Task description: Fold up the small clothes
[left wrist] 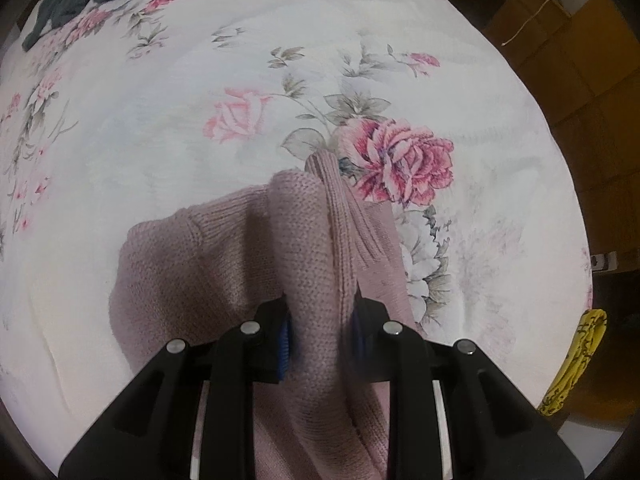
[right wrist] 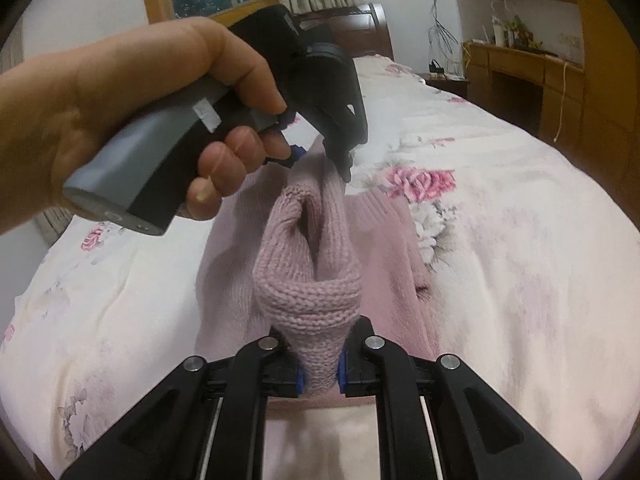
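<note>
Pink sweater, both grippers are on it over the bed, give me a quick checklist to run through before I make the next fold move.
1. Left gripper shut on the pink sweater: ok, knit is bunched between its fingers.
2. Right gripper shut on the sweater: ok, a thick roll of knit sits between its fingers.
3. Fabric spread flat between the two grips: not ok, it is twisted into a rope.
4. Rest of the sweater lying on the floral bedspread: ok, lower part rests there.
5. Landing area beside the sweater free of other clothes: ok, the dark clothes lie at the far corner.
6. Sleeve positions: cannot tell.
</note>
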